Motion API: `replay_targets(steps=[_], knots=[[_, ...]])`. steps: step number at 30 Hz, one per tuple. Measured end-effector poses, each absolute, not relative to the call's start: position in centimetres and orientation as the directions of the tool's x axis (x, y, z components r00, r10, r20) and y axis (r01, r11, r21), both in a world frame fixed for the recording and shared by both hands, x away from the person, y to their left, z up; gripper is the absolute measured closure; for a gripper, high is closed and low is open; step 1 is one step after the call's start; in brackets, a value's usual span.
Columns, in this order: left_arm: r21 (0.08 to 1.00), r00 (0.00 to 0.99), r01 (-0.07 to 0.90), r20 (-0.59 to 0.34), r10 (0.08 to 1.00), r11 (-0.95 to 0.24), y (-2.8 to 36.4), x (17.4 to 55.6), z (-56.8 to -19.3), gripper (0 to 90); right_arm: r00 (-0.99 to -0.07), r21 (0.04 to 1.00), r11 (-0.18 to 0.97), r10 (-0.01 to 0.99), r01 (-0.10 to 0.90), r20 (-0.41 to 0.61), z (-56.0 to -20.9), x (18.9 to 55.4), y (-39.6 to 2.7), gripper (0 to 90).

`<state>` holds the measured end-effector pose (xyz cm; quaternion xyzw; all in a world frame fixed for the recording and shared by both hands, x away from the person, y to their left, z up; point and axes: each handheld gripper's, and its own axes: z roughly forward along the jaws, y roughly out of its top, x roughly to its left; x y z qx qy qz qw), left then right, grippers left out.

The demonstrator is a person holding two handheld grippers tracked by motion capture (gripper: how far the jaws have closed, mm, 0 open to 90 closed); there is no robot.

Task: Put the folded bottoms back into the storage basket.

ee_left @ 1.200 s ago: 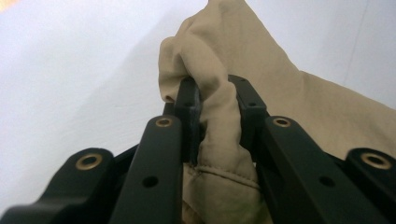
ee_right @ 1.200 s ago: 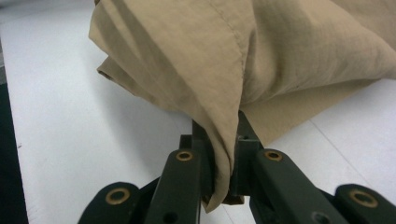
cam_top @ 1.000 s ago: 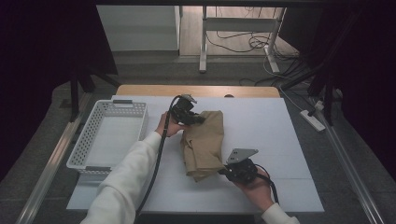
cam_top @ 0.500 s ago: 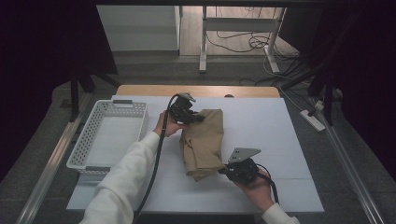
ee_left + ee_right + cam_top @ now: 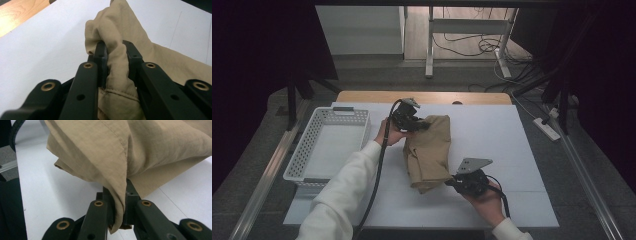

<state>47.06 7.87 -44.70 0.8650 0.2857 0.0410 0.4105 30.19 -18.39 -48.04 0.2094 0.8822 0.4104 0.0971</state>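
Nothing much has shifted since the earlier frames: both hands sit where they were, and the tan garment (image 5: 429,152) lies in the same bunched fold on the white bench (image 5: 512,150), between them and to the right of the empty white basket (image 5: 329,145)

At the far end, the left hand-held gripper (image 5: 418,125) is clamped on a gathered ridge of cloth; its own view shows the fabric (image 5: 117,62) pinched thick between the two black jaws. At the near end, the right hand-held gripper (image 5: 453,181) is clamped on a hemmed edge, with the cloth (image 5: 120,195) hanging down between the jaws and the rest draped above

The step in hand looks like spreading or refolding the garment while holding it at opposite ends. To do it well, both grips should stay firm, since the right one has only a thin edge and could slip. Lifting both ends together, level and at an even pace, would let the folds drop out without dragging on the bench. Pulling gently apart before laying it down should flatten the creases; a jerk would risk tugging the hem free
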Motion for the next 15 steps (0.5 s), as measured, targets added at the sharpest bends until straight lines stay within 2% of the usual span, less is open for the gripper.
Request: replay_targets(steps=[15], knots=[[0.748, 0.835, 0.446, -0.150, 0.530, -0.491, 8.4, 46.4, -43.4, 76.2, -0.894, 0.787, 0.551, 0.448, 0.278, 0.003, -47.4, 30.0, -18.3, 84.0]])
